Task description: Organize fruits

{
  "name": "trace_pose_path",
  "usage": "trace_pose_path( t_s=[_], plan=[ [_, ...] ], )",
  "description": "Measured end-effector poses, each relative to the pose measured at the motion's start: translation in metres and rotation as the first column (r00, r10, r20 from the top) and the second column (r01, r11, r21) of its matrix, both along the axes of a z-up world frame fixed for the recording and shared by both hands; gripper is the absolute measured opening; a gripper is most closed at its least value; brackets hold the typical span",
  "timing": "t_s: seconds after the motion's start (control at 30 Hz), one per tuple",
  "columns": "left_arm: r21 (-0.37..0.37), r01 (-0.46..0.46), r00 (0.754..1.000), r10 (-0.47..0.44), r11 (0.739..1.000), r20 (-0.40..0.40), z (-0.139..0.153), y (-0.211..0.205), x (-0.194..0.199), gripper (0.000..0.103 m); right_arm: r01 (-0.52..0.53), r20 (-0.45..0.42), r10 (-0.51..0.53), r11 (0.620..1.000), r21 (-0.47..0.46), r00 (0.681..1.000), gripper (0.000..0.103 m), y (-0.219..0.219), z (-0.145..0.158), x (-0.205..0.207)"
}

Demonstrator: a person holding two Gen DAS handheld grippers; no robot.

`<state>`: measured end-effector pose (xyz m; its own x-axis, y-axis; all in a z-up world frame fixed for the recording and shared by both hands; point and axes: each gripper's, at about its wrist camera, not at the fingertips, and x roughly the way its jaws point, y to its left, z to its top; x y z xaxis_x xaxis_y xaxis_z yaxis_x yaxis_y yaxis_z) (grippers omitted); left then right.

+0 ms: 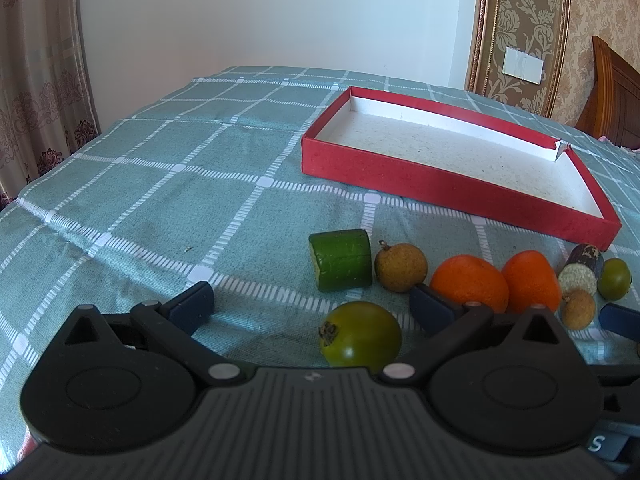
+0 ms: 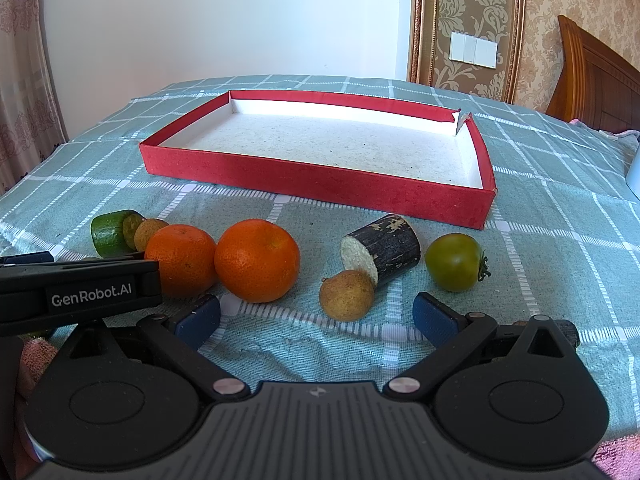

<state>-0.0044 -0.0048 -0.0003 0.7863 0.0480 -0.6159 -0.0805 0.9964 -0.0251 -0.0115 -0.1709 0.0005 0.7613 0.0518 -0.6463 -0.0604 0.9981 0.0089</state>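
A shallow red box (image 1: 440, 184) (image 2: 320, 178) lies with nothing in it at the back of the cloth. In front of it runs a row of fruit: a green cucumber piece (image 1: 342, 260) (image 2: 110, 232), a brown longan (image 1: 400, 267) (image 2: 149, 232), two oranges (image 1: 470, 282) (image 2: 258, 260), a dark sugarcane piece (image 1: 582, 268) (image 2: 384, 250), a second longan (image 1: 578, 309) (image 2: 347, 295) and a green tomato (image 1: 614, 279) (image 2: 454, 262). My left gripper (image 1: 310, 304) is open, with another green tomato (image 1: 360, 334) lying between its fingers, untouched. My right gripper (image 2: 316, 316) is open just short of the second longan.
The fruit lies on a teal checked cloth (image 1: 160, 184) (image 2: 560, 208) that drops off at the left. The body of the left gripper (image 2: 76, 292) sits at the left of the right wrist view, close to the oranges. A wooden headboard (image 2: 600, 72) stands at the right.
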Motion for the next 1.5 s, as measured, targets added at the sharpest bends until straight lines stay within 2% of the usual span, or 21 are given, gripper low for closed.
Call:
trace_pose_path(
  t_s=[0.7,0.77,0.83,0.93,1.07,1.2,1.27,1.3,1.37,1.4,1.43,1.5],
  plan=[
    [0.000,0.001,1.000,-0.001,1.000,0.000,0.000,0.000,0.000,0.103,-0.004,0.005,0.004,1.000,0.003,1.000,0.103,-0.001,0.001,-0.001],
    [-0.001,0.001,1.000,-0.001,1.000,0.000,0.000,0.000,0.000,0.103,-0.038,0.047,0.038,0.999,0.012,0.998,0.103,-0.003,0.008,-0.013],
    [-0.001,0.002,1.000,-0.002,1.000,0.000,0.000,0.001,-0.001,0.103,-0.058,0.122,0.060,0.998,-0.018,0.991,0.103,-0.008,0.020,-0.033],
    [-0.001,0.002,1.000,-0.002,1.000,0.000,0.000,0.001,-0.001,0.103,-0.075,0.233,0.073,0.997,-0.001,0.970,0.103,-0.033,0.038,-0.064],
    [-0.003,0.002,1.000,-0.002,1.000,0.001,0.000,0.001,-0.001,0.103,-0.058,0.316,0.043,0.998,0.037,0.948,0.103,-0.084,0.053,-0.093],
    [-0.006,0.003,1.000,-0.003,1.000,0.003,0.000,0.002,-0.001,0.103,0.011,0.274,-0.005,1.000,-0.018,0.962,0.103,-0.120,0.051,-0.098],
    [-0.006,0.002,1.000,-0.002,1.000,0.003,0.000,0.001,-0.001,0.103,0.005,0.234,0.002,1.000,-0.031,0.972,0.103,-0.130,0.046,-0.097],
    [-0.006,0.002,1.000,-0.002,1.000,0.003,0.000,0.002,-0.001,0.103,-0.005,0.217,0.013,0.999,-0.036,0.976,0.101,-0.131,0.044,-0.095],
    [-0.006,0.003,1.000,-0.003,1.000,0.003,0.000,0.002,-0.001,0.103,-0.023,0.192,0.035,0.998,-0.063,0.981,0.078,-0.127,0.040,-0.091],
    [-0.006,0.002,1.000,-0.002,1.000,0.003,0.000,0.002,-0.001,0.103,-0.035,0.174,0.048,0.997,-0.074,0.984,0.057,-0.124,0.038,-0.087],
    [-0.006,0.003,1.000,-0.002,1.000,0.003,0.000,0.002,-0.001,0.103,-0.044,0.158,0.055,0.996,-0.073,0.986,0.047,-0.122,0.036,-0.084],
    [-0.006,0.003,1.000,-0.003,1.000,0.004,0.000,0.002,-0.001,0.103,-0.047,0.139,0.056,0.997,-0.066,0.989,0.047,-0.119,0.030,-0.078]
  ],
)
